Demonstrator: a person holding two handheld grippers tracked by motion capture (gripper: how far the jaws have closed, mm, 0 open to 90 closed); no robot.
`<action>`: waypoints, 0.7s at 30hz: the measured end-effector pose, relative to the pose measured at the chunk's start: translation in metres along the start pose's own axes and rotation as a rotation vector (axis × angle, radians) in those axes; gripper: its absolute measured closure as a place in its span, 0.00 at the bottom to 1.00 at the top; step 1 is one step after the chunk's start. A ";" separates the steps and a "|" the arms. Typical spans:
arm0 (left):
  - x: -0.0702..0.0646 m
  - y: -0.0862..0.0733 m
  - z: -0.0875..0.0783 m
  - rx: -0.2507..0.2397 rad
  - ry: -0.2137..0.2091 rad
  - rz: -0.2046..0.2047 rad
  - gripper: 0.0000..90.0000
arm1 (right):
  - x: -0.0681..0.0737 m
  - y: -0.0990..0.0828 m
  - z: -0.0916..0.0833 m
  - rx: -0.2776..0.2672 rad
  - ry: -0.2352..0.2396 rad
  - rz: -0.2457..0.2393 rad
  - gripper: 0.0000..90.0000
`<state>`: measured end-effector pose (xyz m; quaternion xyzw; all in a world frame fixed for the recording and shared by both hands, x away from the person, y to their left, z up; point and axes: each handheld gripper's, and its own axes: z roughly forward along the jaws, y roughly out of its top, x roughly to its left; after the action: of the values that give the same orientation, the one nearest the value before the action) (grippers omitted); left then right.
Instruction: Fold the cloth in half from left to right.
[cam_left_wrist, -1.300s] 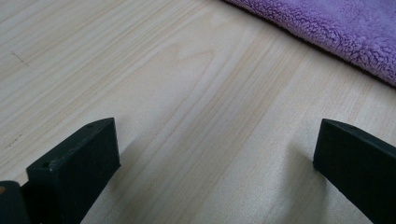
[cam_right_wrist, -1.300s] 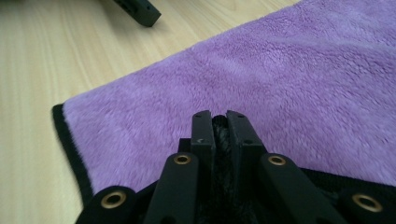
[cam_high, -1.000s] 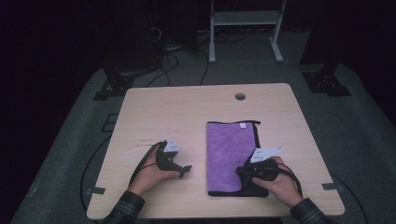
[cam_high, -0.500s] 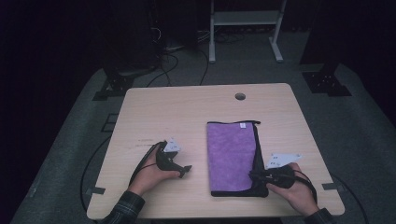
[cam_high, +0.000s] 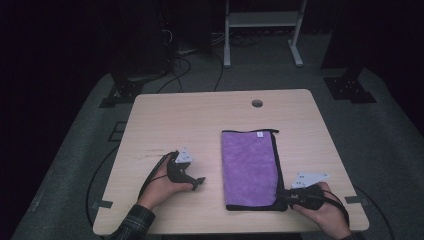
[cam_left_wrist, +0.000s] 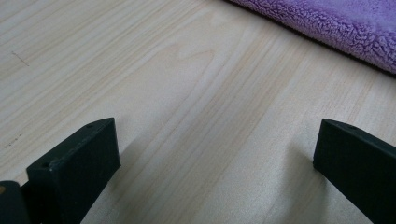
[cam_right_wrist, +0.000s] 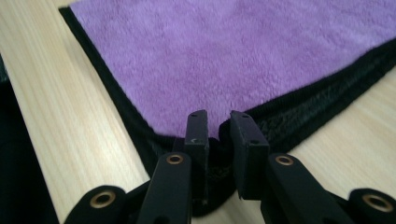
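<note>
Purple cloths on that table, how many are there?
1: a folded purple cloth lies flat on the table's right half, its near corner between the right gripper's jaws.

A pale wooden table (cam_high: 200, 125) with a cable hole (cam_high: 257, 103) — beyond it, a white metal stand (cam_high: 260, 20) on grey carpet (cam_high: 390, 130)

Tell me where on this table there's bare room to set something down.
The far strip between the purple towel and the cable hole is bare wood, as is the table's whole far-left quarter beyond the left gripper. A narrow lane runs between that gripper and the towel. It is crowded at the near right corner, where the right gripper meets the towel's corner.
</note>
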<state>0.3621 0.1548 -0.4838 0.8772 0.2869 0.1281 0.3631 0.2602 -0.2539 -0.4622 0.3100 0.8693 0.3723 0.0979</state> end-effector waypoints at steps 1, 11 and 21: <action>0.000 0.000 0.000 0.000 0.000 0.000 0.00 | 0.000 -0.001 -0.001 0.004 -0.002 0.001 0.85; 0.000 0.000 0.000 0.000 0.000 0.002 0.00 | -0.003 -0.013 -0.015 -0.027 -0.006 0.038 0.67; -0.001 0.000 0.000 0.000 0.004 -0.001 0.00 | -0.030 0.003 -0.019 -0.155 -0.048 0.072 0.48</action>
<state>0.3614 0.1544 -0.4838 0.8767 0.2881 0.1295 0.3627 0.2773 -0.2819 -0.4483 0.3413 0.8236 0.4343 0.1287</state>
